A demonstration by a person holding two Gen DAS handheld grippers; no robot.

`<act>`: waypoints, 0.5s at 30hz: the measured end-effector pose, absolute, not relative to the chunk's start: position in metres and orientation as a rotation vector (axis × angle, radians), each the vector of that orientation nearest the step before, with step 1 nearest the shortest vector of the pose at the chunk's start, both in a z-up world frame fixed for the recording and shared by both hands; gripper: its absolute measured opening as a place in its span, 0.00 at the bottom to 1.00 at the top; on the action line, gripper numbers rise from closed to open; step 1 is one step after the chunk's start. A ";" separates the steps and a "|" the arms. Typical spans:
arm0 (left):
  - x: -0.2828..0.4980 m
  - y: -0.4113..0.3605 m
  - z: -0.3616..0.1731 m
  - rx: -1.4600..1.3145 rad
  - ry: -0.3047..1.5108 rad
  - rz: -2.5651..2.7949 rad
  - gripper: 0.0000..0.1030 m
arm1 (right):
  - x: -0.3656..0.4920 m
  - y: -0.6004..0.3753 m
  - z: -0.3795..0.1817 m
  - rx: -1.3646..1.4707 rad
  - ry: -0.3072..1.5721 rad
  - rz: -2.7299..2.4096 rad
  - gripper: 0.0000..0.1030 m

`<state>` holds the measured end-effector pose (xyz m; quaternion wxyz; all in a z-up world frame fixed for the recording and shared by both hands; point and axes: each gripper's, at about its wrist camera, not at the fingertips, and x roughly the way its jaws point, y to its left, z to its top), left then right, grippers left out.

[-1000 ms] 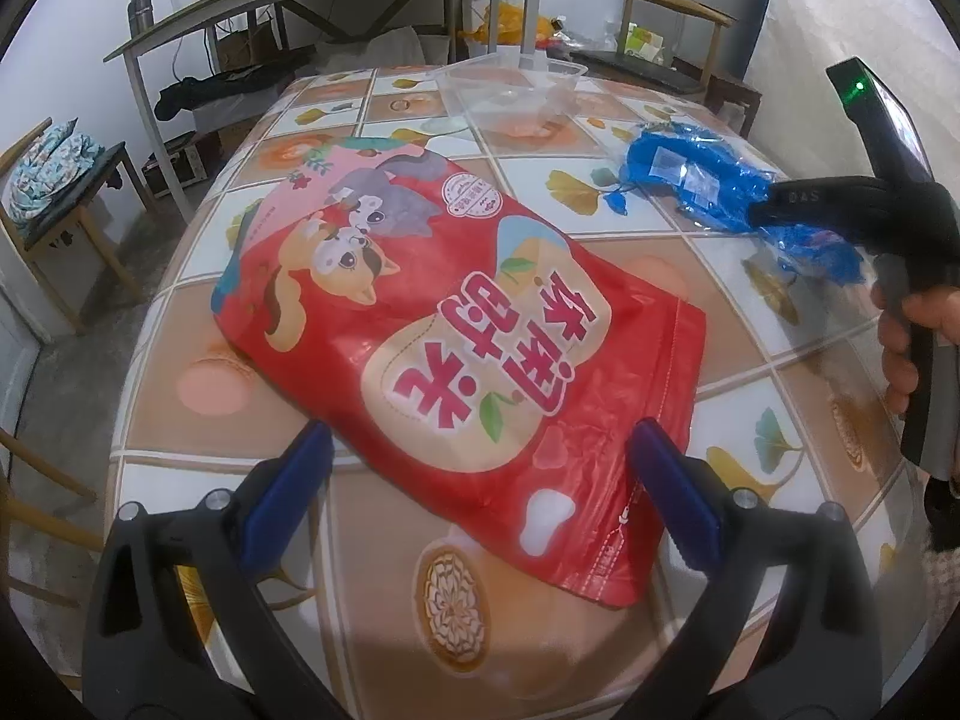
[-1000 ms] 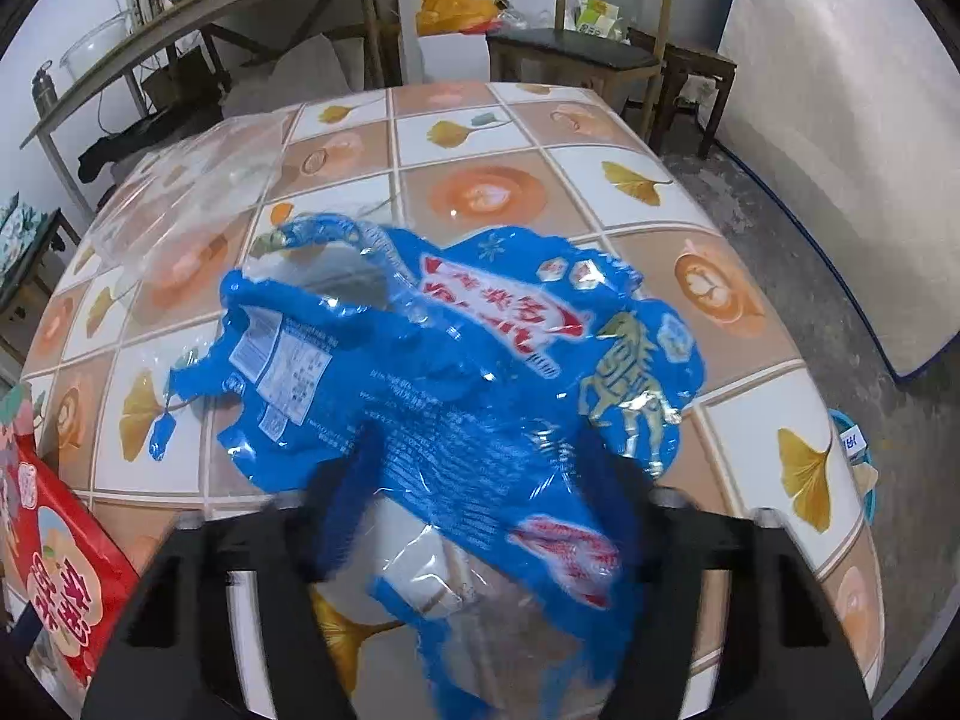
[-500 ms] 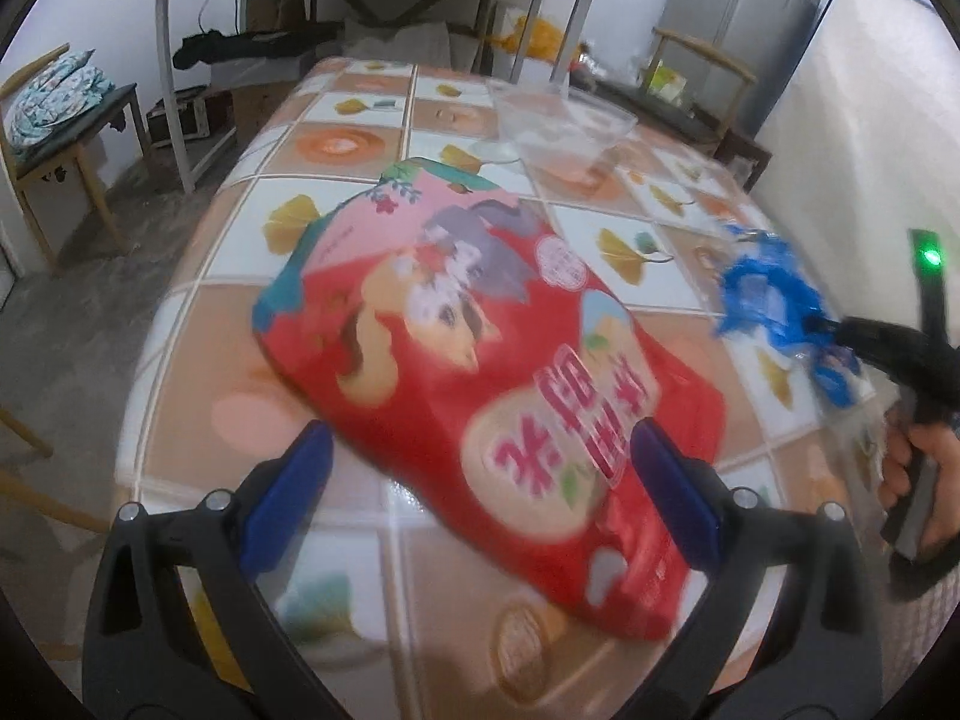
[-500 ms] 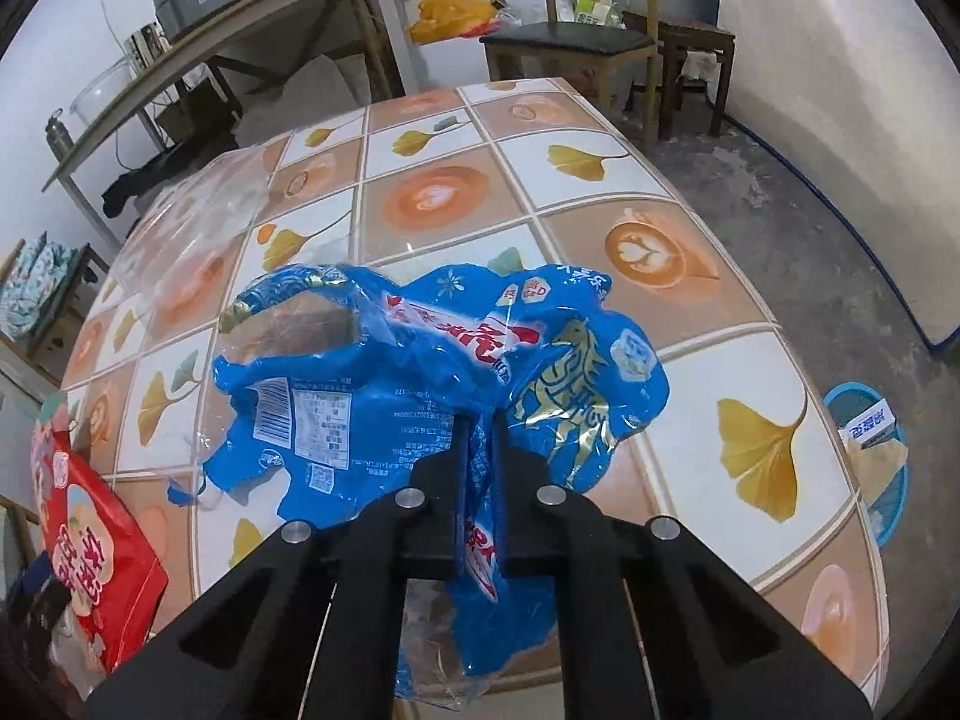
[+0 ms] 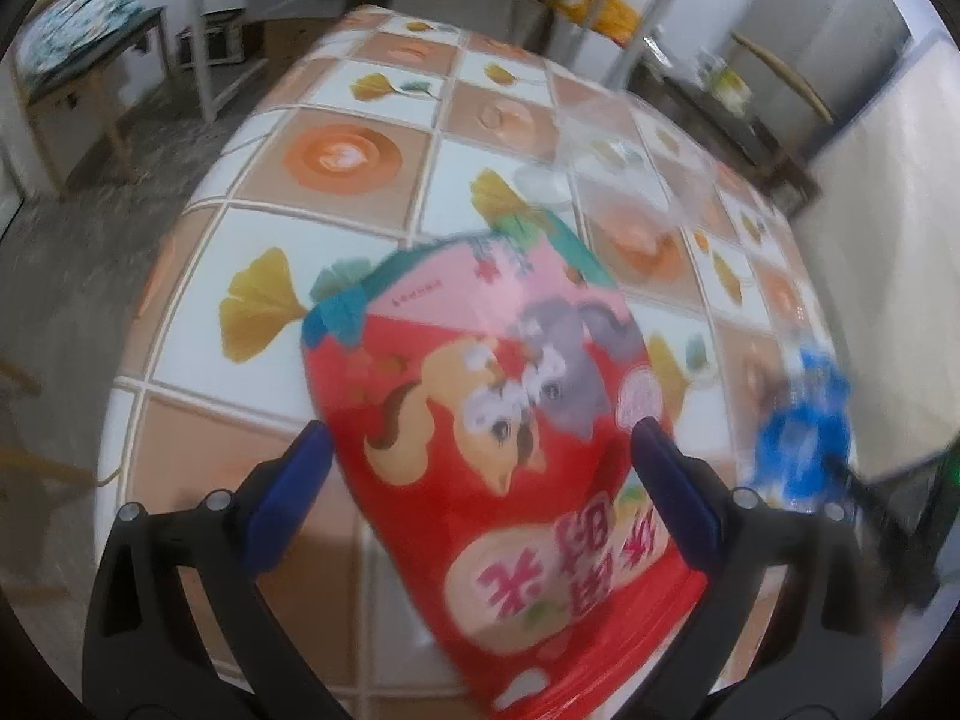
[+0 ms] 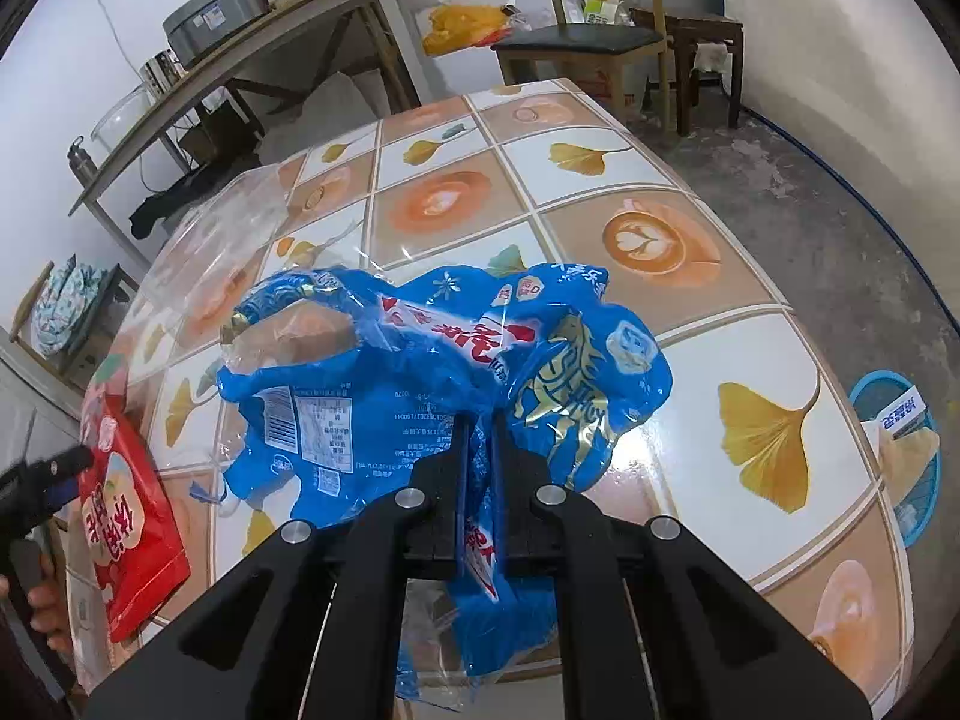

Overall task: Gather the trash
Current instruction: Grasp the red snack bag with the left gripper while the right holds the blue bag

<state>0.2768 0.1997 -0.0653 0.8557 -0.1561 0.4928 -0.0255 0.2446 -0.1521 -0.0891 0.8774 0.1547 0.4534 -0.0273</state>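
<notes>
Trash lies across the tiled table (image 6: 774, 354) in three pieces. We clamp the crumpled blue wrapper (image 6: 420, 396) in our right gripper (image 6: 478, 450): its jaws are drawn almost together, with a fold of the blue film pinched between them. The rest of the wrapper spreads out on the tiles ahead of the jaws, near the table's front edge.

Our left gripper (image 5: 477, 456) stands wide apart above the red snack bag (image 5: 498, 456), its blue pads (image 5: 288, 504) on either side of the bag and not pressing on it. The bag lies flat on the table, the printed cat and squirrel facing up; this view is blurred. In the right wrist view the same bag sits at the table's left edge, well apart from the blue wrapper.

Beyond both, a clear plastic bag (image 6: 222, 252) rests on the tiles. On the floor to the right of the table we see a small blue basket (image 6: 900, 456) with paper in it.
</notes>
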 end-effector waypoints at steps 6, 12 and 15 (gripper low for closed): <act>0.296 0.175 -0.070 -0.255 1.049 -0.030 0.93 | 0.242 -0.154 -0.090 0.334 0.940 -0.047 0.07; 0.310 0.141 -0.074 -0.172 1.090 -0.077 0.93 | 0.240 -0.156 -0.090 0.344 0.935 -0.044 0.07; 0.309 0.126 -0.078 -0.074 1.069 -0.062 0.93 | 0.240 -0.156 -0.090 0.346 0.935 -0.041 0.07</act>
